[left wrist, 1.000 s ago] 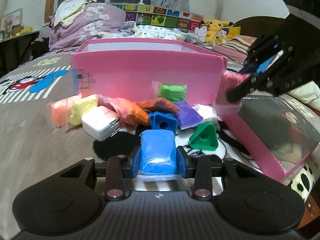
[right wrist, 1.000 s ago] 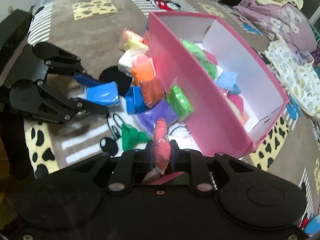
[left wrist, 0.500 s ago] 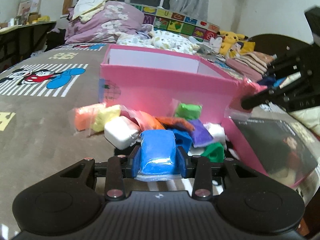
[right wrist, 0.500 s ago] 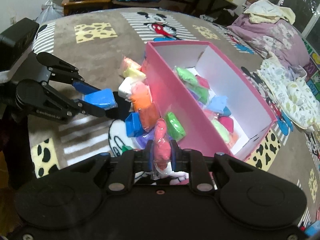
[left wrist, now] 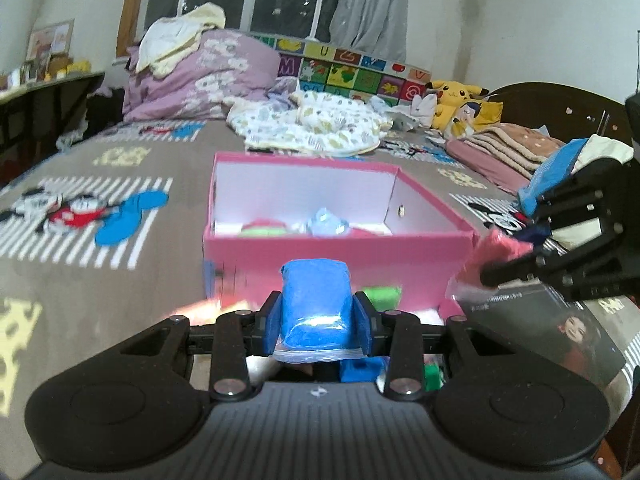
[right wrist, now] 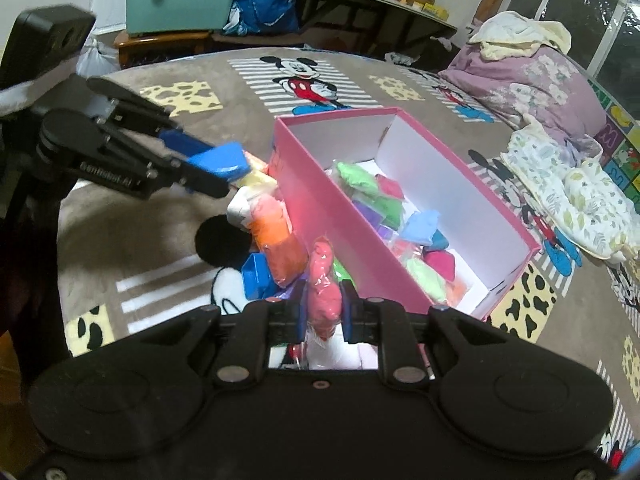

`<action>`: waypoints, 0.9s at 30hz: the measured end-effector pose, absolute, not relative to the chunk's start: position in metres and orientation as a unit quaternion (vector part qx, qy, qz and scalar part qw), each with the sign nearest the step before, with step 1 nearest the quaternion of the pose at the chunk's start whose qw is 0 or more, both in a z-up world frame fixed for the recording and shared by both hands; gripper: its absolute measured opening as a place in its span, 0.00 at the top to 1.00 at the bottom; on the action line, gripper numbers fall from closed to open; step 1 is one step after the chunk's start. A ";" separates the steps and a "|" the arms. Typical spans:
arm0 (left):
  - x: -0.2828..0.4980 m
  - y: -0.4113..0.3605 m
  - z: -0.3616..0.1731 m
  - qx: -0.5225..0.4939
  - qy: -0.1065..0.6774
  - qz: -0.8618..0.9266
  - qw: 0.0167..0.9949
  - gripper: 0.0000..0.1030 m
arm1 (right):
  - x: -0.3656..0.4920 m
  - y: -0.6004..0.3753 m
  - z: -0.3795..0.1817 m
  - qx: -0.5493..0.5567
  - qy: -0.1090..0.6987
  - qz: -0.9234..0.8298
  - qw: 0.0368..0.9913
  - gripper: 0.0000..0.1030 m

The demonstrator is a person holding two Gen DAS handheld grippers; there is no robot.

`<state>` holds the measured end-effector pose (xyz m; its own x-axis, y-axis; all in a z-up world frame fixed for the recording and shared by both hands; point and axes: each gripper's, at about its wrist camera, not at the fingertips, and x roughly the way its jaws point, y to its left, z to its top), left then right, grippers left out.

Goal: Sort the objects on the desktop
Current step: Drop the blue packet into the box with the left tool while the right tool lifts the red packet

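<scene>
On a cartoon-print bedspread, clamping a blue clay pack in the left gripper and a red clay pack in the right gripper, both hovering beside the open pink box.

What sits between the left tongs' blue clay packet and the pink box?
Right wrist view: bagged clay packets piled against the pink cardboard box wall.

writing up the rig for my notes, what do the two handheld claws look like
Both match: matte black bodies with two round pads and a ribbed centre, black linkage bars with silver pivot screws, blue fingers. The left claw shows white lettering on its side in the right wrist view, beside a boxy black camera housing. The right claw looks the same. No cables, hands or sleeves visible.
</scene>
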<state>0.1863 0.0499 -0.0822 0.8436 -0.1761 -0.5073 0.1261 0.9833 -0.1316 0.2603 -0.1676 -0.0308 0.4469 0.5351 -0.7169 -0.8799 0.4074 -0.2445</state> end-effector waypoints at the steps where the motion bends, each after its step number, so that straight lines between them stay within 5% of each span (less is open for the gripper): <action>1: 0.190 0.050 -0.078 -0.042 0.266 -0.078 0.960 0.65 | 0.261 -0.169 -0.030 -0.308 0.276 0.446 0.794 0.85; 13: 0.255 0.042 -0.048 -0.031 0.260 -0.079 0.962 0.65 | 0.274 -0.177 -0.021 -0.248 0.265 0.432 0.826 0.85; 27: 0.346 0.024 -0.072 -0.058 0.343 -0.094 0.933 0.65 | 0.289 -0.188 -0.026 -0.204 0.273 0.397 0.852 0.85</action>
